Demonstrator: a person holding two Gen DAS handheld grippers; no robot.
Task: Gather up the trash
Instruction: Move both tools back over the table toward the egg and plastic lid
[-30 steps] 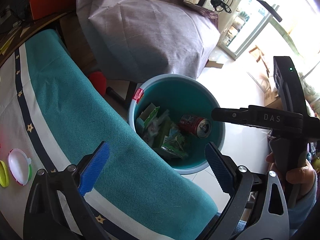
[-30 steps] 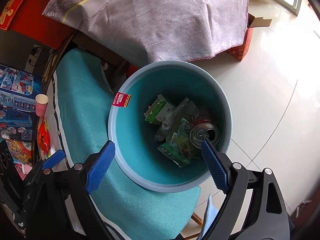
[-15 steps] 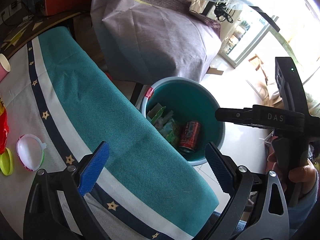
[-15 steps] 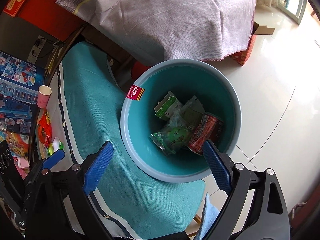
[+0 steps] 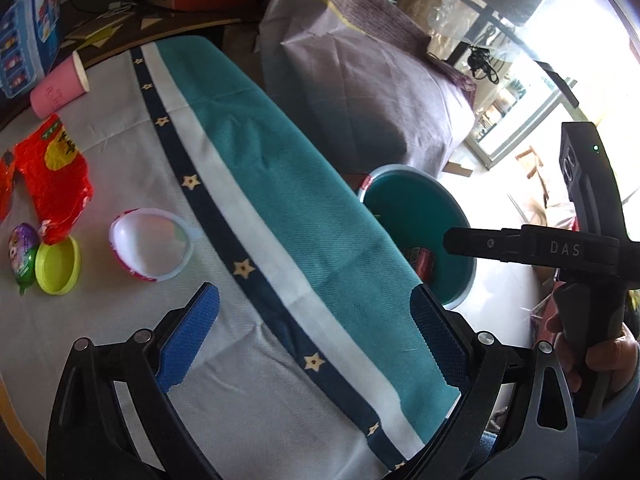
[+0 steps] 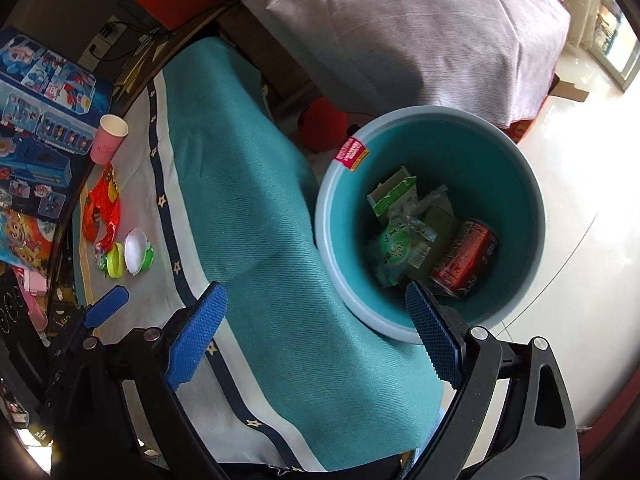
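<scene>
My left gripper (image 5: 312, 340) hangs open over the tablecloth (image 5: 248, 380), nothing between its blue pads. To its left lie a red wrapper (image 5: 52, 172), a white half shell (image 5: 150, 242), a yellow-green cap (image 5: 58, 266) and a purple foil piece (image 5: 22, 252). My right gripper (image 6: 314, 338) is open too, above the cloth's teal edge (image 6: 280, 240), right beside the teal bin (image 6: 440, 111). The bin holds a red can (image 6: 466, 258), green wrappers (image 6: 394, 246) and a carton (image 6: 390, 196). The left wrist view shows the bin (image 5: 424, 208) half hidden behind the table edge.
A pink paper cup (image 5: 58, 86) stands at the table's far side near a blue toy box (image 6: 36, 120). Furniture under a purple-grey sheet (image 5: 360, 92) rises behind the bin. A hand (image 5: 592, 356) grips the right tool's black handle (image 5: 532, 248). White floor (image 6: 580, 120) lies right of the bin.
Both grippers have moved from above the bin toward the table. The wrapper, shell and cup have come into the left wrist view. Both pairs of jaws stay wide apart.
</scene>
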